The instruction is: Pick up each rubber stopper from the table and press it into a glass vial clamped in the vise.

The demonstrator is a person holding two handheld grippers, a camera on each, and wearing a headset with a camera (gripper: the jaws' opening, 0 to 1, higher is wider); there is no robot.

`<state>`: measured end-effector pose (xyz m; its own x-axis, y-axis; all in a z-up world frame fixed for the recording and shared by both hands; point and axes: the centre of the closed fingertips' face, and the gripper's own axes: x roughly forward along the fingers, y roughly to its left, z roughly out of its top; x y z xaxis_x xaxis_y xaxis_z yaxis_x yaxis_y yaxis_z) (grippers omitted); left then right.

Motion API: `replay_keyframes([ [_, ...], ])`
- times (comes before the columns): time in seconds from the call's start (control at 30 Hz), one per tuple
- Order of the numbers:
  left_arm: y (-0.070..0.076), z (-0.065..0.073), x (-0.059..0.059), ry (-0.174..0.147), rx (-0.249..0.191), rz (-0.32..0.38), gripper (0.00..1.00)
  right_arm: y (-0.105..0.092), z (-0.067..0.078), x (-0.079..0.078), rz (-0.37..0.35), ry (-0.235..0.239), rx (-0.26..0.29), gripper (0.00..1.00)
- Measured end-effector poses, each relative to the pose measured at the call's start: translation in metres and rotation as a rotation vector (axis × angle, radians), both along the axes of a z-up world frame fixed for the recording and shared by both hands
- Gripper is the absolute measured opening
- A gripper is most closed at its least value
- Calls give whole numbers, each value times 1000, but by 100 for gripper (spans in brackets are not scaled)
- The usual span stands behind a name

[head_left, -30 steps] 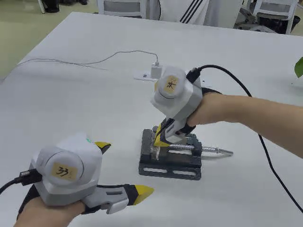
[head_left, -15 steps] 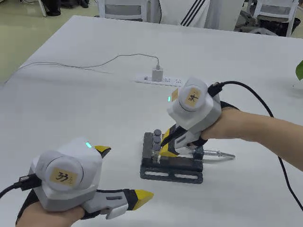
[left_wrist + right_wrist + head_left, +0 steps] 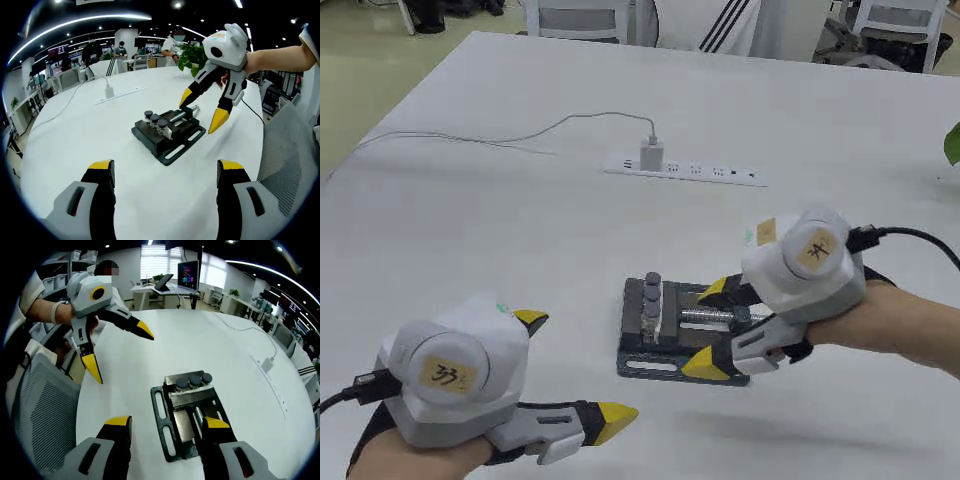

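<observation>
tabletop (image 3: 470, 200) is plain white, power strip (image 3: 685, 168) on it, office chairs (image 3: 575, 15) behind. left gripper (image 3: 576, 365) sticker (image 3: 447, 375) reads 33, jaws wide apart, empty; right gripper (image 3: 705, 328) likewise, at the vise (image 3: 665, 358) holding three stoppered vials (image 3: 651, 300).

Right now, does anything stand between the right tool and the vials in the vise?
Nothing visible does. The right tool is open and empty at the screw end of the vise; the three vials, each topped with a dark stopper, stand just beyond its tips.
</observation>
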<state>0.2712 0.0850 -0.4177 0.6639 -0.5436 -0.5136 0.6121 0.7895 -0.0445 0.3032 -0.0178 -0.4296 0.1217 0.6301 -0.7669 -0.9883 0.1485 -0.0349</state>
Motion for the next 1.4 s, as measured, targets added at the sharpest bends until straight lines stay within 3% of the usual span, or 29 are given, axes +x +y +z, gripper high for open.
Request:
replay_keyframes([
  [0.33,6,-6,-6,10,13,-9,84,-41,-12,-25,-123,35,46,76],
  [0.47,8,-6,-9,12,12,-9,85,-49,-11,-29,-211,45,120,89],
  [0.73,10,-9,-15,15,15,-20,91,-66,-12,-32,-280,32,133,99],
  [0.9,10,-11,-18,15,17,-32,99,-71,-11,-34,-305,37,149,99],
  [0.97,9,-15,-24,37,25,-55,99,-73,-11,-37,-316,42,152,99],
  [1.23,13,-15,-30,32,19,-45,99,-78,-16,-43,-341,52,157,99],
  [1.33,12,-12,-29,32,-2,-34,99,-81,-17,-43,-367,62,171,99],
  [1.4,12,-13,-30,29,13,-35,99,-82,-18,-44,-373,63,171,99],
])
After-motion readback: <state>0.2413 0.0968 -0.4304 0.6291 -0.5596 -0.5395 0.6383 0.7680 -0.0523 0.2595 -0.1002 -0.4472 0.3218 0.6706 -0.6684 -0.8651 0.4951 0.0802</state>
